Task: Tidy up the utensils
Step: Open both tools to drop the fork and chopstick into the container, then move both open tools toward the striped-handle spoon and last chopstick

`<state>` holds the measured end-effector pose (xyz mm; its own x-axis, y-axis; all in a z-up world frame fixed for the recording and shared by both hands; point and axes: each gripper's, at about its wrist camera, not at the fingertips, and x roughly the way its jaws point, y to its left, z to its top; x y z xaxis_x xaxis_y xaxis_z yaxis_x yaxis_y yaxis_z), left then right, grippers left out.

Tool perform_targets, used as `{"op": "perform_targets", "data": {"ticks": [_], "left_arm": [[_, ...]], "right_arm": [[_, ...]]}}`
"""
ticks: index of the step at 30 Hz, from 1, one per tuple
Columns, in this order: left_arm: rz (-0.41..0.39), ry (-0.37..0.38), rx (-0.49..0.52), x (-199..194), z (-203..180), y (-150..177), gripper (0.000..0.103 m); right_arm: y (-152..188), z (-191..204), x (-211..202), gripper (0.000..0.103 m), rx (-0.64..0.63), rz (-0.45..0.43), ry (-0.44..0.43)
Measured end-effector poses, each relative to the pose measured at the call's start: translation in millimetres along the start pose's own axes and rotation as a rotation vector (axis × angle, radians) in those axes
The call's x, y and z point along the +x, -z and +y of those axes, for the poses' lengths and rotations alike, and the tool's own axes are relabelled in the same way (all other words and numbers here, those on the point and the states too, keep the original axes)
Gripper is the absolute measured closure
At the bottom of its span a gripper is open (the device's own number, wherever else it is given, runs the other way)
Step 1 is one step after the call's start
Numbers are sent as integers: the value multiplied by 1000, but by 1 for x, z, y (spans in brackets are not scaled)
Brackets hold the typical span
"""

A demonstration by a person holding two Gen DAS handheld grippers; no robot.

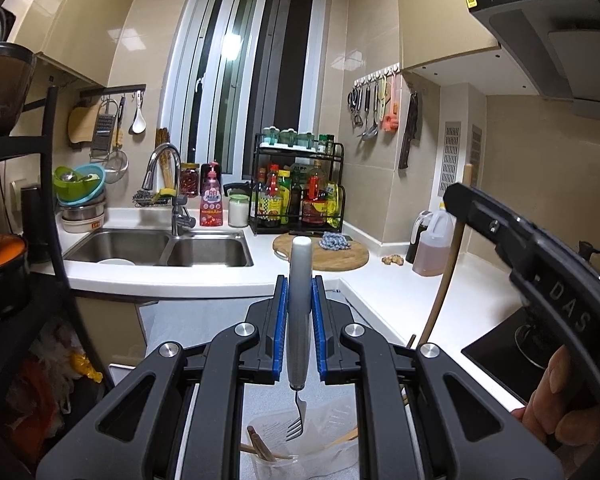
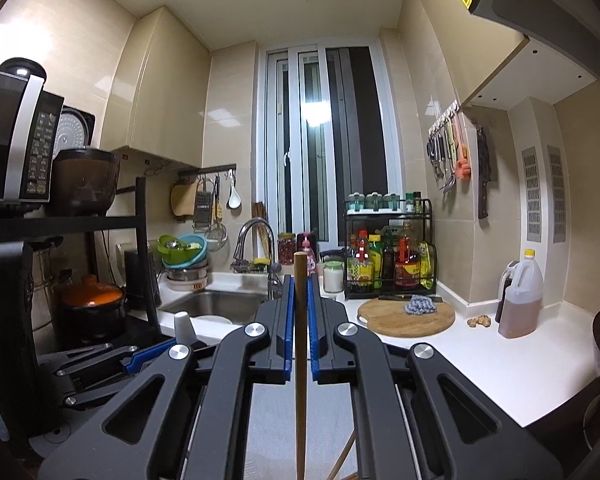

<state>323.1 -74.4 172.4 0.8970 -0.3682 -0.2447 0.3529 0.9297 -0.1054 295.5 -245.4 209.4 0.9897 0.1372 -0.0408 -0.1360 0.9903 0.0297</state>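
Observation:
My left gripper [image 1: 300,292] is shut on a fork [image 1: 299,312] with a grey-white handle, held upright with its tines down over a clear plastic cup [image 1: 276,452] that holds wooden chopsticks [image 1: 260,446]. My right gripper [image 2: 300,292] is shut on a wooden chopstick [image 2: 300,360], held upright, its lower end out of view. In the left wrist view the right gripper's black body [image 1: 540,276] sits at the right, with that wooden stick [image 1: 446,272] hanging below it. In the right wrist view the left gripper [image 2: 140,358] and the fork's handle top [image 2: 183,326] show at lower left.
A white L-shaped counter [image 1: 400,292] carries a double sink [image 1: 160,250], a round wooden cutting board [image 1: 332,254], a condiment rack [image 1: 300,192] and an oil jug [image 1: 434,246]. A black cooktop [image 1: 500,356] lies at the right. A black shelf [image 2: 80,222] with a microwave stands at the left.

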Motion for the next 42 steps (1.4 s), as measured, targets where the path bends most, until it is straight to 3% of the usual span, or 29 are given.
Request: {"op": "perform_targets", "data": {"ticks": [11,13,14,15,17,26,34,42], "left_arm": [[136,-30,-8,23,7,33,91],[162,-53,-23,21,10,36,77],[164,-72,-29,17,12,37,42],[149,-98,-41,10,14,37,18],[73,-153,-63,-14,18,37,13],[129,-205,-76,-76,24,65,12],[174,-272,-106,-137,20,104,13],[209,-314,-62,-197,5,150,13]], "right_arm": [[44,-14,8,93,48,109,23],[52,-16,9,79,55,145,17],[55,-16,7,59,60,157,18],[58,-16,5,44,67,168,23],[64,-18,-7,38,94,173,31],[83,-8,-70,25,81,219,52],[116,16,-145,22,65,272,81],[168,36,-212,21,65,369,75]]}}
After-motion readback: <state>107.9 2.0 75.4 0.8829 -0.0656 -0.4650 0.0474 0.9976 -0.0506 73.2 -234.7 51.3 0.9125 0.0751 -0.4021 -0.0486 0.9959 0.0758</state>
